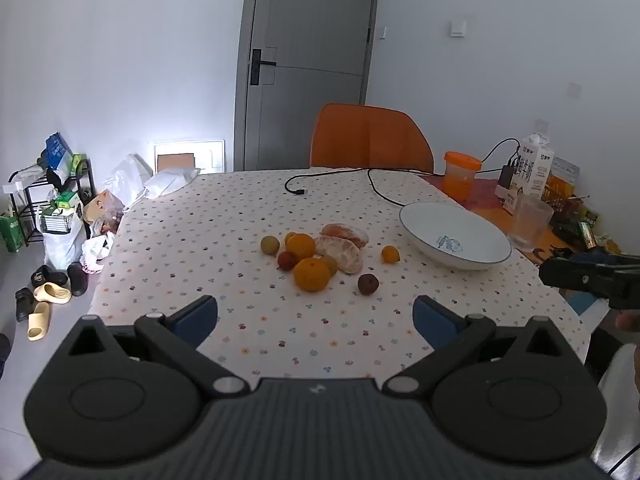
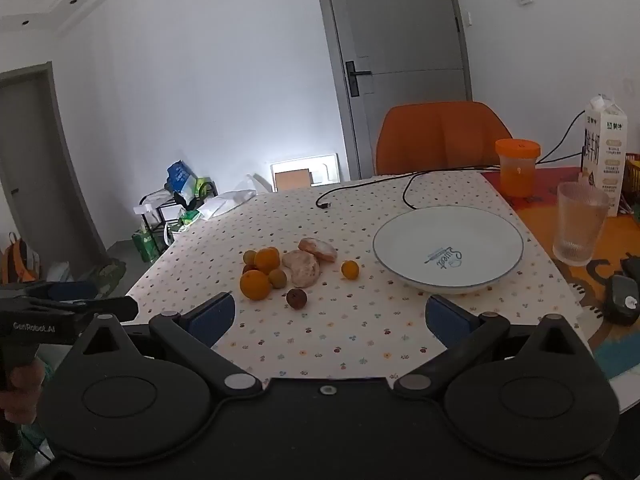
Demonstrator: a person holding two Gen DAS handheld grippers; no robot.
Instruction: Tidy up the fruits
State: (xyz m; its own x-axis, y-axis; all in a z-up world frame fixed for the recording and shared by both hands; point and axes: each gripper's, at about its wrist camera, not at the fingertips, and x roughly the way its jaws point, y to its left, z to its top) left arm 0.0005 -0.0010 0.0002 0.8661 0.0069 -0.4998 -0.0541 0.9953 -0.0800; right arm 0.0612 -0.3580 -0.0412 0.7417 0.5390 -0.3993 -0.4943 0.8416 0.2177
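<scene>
A cluster of fruit lies mid-table: two oranges (image 1: 312, 275) (image 2: 256, 285), peeled citrus pieces (image 1: 339, 253) (image 2: 301, 267), a dark brown fruit (image 1: 368, 284) (image 2: 297, 298), a small orange fruit (image 1: 390, 255) (image 2: 350, 269) lying apart, and small round fruits. A white bowl (image 1: 455, 236) (image 2: 448, 249) stands empty to the right. My left gripper (image 1: 315, 322) is open and empty, short of the fruit. My right gripper (image 2: 330, 318) is open and empty, short of the fruit and bowl.
A clear glass (image 2: 580, 229), an orange-lidded jar (image 2: 517, 168) and a milk carton (image 2: 605, 148) stand at the right. A black cable (image 1: 336, 178) lies at the far side. An orange chair (image 1: 370, 138) stands behind the table. Shoes and bags lie on the floor left.
</scene>
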